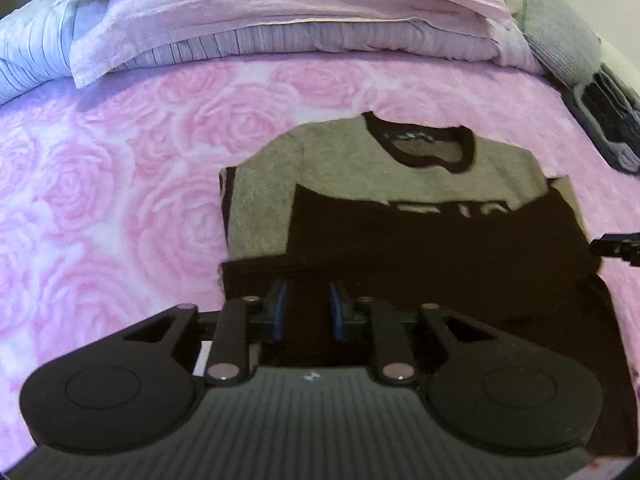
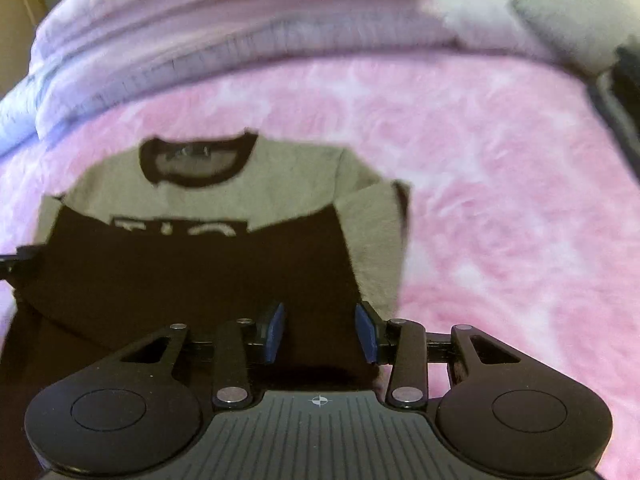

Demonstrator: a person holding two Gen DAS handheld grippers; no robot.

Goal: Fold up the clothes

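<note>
A grey-and-black sweater [image 1: 384, 184] lies flat on the pink rose-patterned blanket [image 1: 120, 184], collar [image 1: 424, 144] pointing toward the stacked pink bedding [image 1: 280, 12] at the far side. Both sleeves appear already turned in over the body, and the black lower part lies nearest the cameras.

The left gripper [image 1: 308, 312] sits over the sweater's near hem, toward its left side, blue pads [image 1: 280, 304] a small gap apart with dark fabric showing between them; whether cloth is actually pinched cannot be told. The right gripper [image 2: 320, 332] sits over the hem toward the sweater's right side, jaws visibly apart and clamped on nothing.

Judged step: taking the hem at two points to fold it up toward the collar. To do this well, each claw should close on the full thickness of the hem, including the tucked sleeve layer, at matching positions either side of the sweater's midline. Lift both together, carry the hem level toward the collar, and lay it down square so the side edges stay aligned. The right wrist view is blurred, so fine edge detail there is uncertain.
</note>
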